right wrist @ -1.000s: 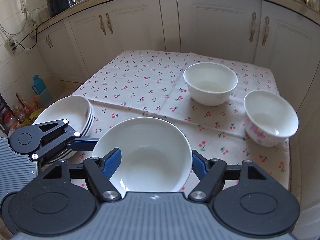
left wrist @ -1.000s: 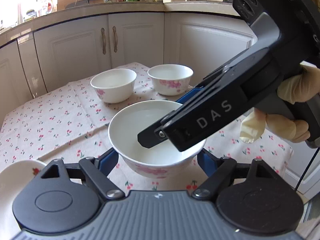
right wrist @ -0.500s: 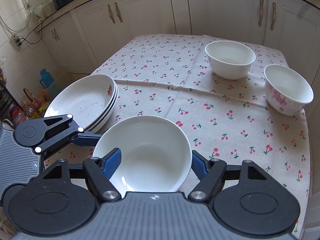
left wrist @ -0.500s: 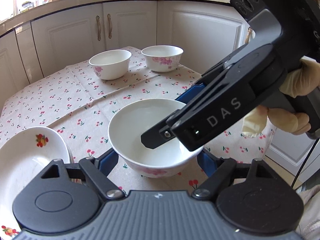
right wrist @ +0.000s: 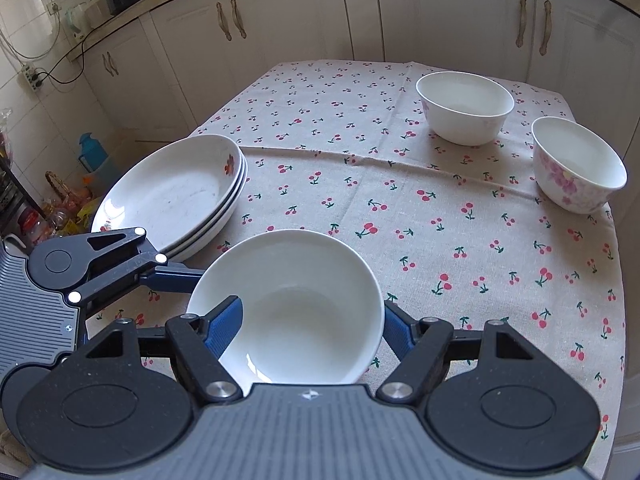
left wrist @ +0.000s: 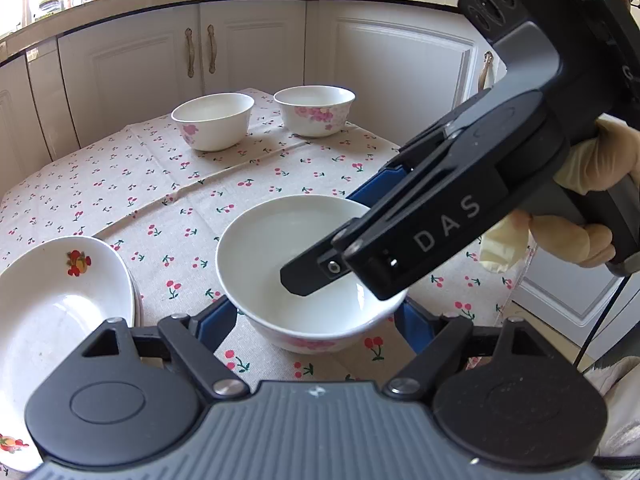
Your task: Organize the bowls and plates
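A white bowl with pink flowers (left wrist: 280, 248) (right wrist: 296, 276) is held between both grippers, low over the cherry-print tablecloth near its front edge. My left gripper (left wrist: 316, 320) is shut on it, a blue pad against each side. My right gripper (right wrist: 310, 324) is shut on the same bowl; in the left wrist view it reaches in from the right, one finger (left wrist: 304, 280) over the bowl's inside. A stack of white plates (left wrist: 52, 312) (right wrist: 172, 192) lies just left of the bowl. Two more flowered bowls (right wrist: 464, 108) (right wrist: 576, 164) stand at the far right.
A gloved hand (left wrist: 592, 168) holds the right gripper's handle. White cabinets (right wrist: 440, 12) close off the far side. The table's right edge (right wrist: 616, 240) runs beside the nearer far bowl. Bottles and bags (right wrist: 60, 208) sit on the floor at the left.
Both grippers have carried the bowl back toward the table's near edge and slightly down. The far bowls now look further off, and the plate stack has come into view at the left.
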A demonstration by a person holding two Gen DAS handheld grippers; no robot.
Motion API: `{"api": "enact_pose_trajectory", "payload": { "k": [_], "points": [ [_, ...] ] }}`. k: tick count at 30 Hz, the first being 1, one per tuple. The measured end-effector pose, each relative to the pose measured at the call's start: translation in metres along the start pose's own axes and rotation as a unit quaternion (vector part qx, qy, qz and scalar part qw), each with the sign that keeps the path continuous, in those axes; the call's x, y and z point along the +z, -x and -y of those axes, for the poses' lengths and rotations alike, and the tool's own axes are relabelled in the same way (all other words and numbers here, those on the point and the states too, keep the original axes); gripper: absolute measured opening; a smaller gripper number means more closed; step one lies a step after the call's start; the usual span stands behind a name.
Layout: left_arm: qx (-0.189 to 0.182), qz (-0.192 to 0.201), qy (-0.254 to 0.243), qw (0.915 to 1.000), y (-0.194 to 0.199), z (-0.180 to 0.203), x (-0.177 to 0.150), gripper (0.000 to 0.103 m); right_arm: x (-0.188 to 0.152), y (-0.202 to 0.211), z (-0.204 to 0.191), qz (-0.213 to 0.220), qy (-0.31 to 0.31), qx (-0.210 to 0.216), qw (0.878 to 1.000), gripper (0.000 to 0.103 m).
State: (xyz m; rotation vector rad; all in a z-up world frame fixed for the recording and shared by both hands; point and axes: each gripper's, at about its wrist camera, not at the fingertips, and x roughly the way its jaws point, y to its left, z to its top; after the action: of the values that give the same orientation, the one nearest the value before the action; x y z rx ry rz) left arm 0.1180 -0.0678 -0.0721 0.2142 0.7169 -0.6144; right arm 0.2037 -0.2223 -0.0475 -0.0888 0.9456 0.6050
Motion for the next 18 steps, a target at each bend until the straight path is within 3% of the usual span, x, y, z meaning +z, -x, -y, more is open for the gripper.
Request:
{"api": "enact_pose_trajectory", "payload": {
  "k": [6, 8, 10, 18],
  "points": [
    [0.000, 0.000, -0.003, 1.0000, -0.001, -0.002, -0.002, 0.088, 0.001, 0.002, -0.002, 0.009, 0.008, 0.000, 1.000, 0.083],
    [-0.003, 0.001, -0.010, 0.9999, 0.000, 0.000, -0.002, 0.090, 0.003, 0.004, -0.004, 0.018, 0.012, -0.010, 1.000, 0.095],
    [-0.005, 0.001, -0.011, 0.9999, 0.002, 0.000, -0.002, 0.091, 0.004, 0.007, -0.004, 0.030, 0.013, -0.015, 0.999, 0.101],
    [-0.013, -0.001, -0.014, 0.9998, 0.011, 0.002, -0.002, 0.093, 0.003, 0.017, 0.003, 0.058, -0.002, -0.028, 0.998, 0.103]
  ]
}}
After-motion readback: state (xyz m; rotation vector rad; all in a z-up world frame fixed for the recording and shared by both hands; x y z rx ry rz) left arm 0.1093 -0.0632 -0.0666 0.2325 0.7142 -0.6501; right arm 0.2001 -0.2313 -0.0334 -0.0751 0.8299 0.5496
